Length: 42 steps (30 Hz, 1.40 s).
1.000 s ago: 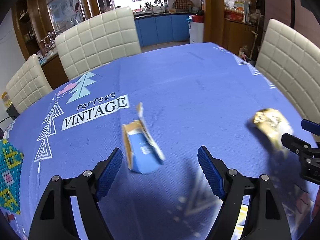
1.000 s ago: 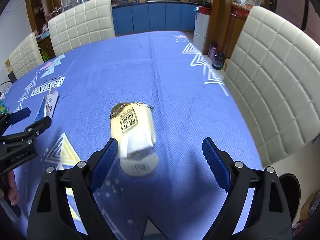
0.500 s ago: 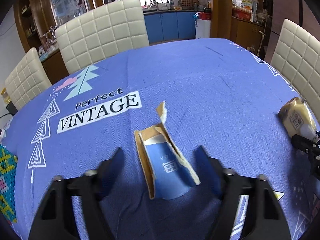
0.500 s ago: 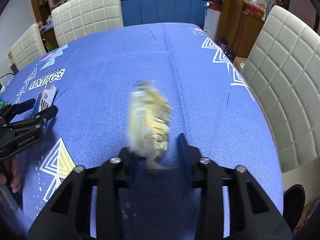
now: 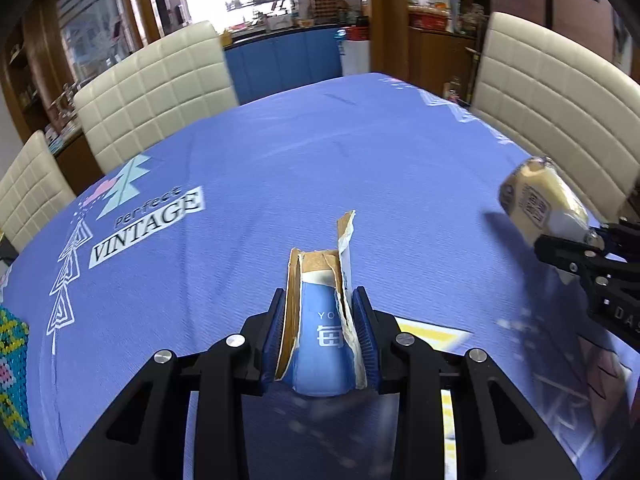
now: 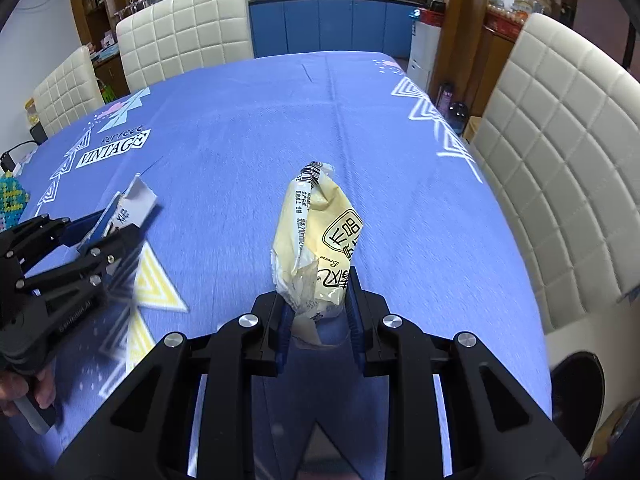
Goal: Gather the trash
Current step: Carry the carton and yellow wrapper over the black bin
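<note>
Looking at this one, both claws already have trash in them. The left claw (image 5: 320,334) is closing on a torn blue-and-brown cardboard carton (image 5: 320,320), pads pressed against both of its sides, with the ripped top flap sticking up past the fingertips. The right claw (image 6: 316,316) is closing too, clamped on the lower end of a crumpled pale-yellow plastic snack wrapper (image 6: 316,240), most of which stands up above the fingers. Both pieces look lifted just off the table with the blue printed tablecloth (image 6: 240,140), though I can't tell for sure whether the bottom of the carton touches the cloth.

What could go wrong from here, as far as I can judge:

- The wrapper is thin, slick film held only at one end. A quick swing could let it slide out from between the pads, or the loose upper part could flop over and pull it free.
- The carton is already ripped and soft. More squeeze probably just crushes it, and the torn wall on the right side could peel away, leaving the claw holding a strip.
- The two claws sit fairly near each other, so carrying both at once toward one bin risks bumping them together.
- No bin shows in either view, so the drop-off spot is anyone's guess.
</note>
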Tool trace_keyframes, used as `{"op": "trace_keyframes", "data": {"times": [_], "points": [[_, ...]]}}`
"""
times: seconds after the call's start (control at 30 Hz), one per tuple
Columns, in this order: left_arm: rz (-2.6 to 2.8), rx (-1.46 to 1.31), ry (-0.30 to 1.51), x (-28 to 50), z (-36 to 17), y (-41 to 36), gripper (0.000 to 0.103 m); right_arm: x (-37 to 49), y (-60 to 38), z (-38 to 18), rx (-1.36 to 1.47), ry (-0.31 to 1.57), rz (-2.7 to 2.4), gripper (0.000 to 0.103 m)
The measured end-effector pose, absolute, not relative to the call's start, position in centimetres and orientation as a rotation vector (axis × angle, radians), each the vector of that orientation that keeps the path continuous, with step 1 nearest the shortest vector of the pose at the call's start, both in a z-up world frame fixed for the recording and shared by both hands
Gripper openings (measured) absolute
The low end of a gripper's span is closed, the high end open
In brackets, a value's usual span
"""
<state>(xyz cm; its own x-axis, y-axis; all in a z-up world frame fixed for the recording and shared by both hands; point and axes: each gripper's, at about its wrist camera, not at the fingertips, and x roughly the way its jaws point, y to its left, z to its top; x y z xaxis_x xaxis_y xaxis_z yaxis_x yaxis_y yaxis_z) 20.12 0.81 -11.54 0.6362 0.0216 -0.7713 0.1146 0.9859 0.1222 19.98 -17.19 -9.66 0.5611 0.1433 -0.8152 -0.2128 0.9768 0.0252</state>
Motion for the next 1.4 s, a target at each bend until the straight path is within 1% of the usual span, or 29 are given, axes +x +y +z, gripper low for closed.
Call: {"op": "trace_keyframes", "data": {"times": [0.83,1.4], "points": [[-0.408,0.332,0.767,11.4,-7.9,-15.7,0.033,7.5,-29.8,-5.8,0.040,0.884,-0.068,0.026],[-0.583,0.408,0.699,8.6,-6.3,-24.3,0.033,2.2,-37.4,-4.2,0.108,0.841,-0.228,0.026]]}}
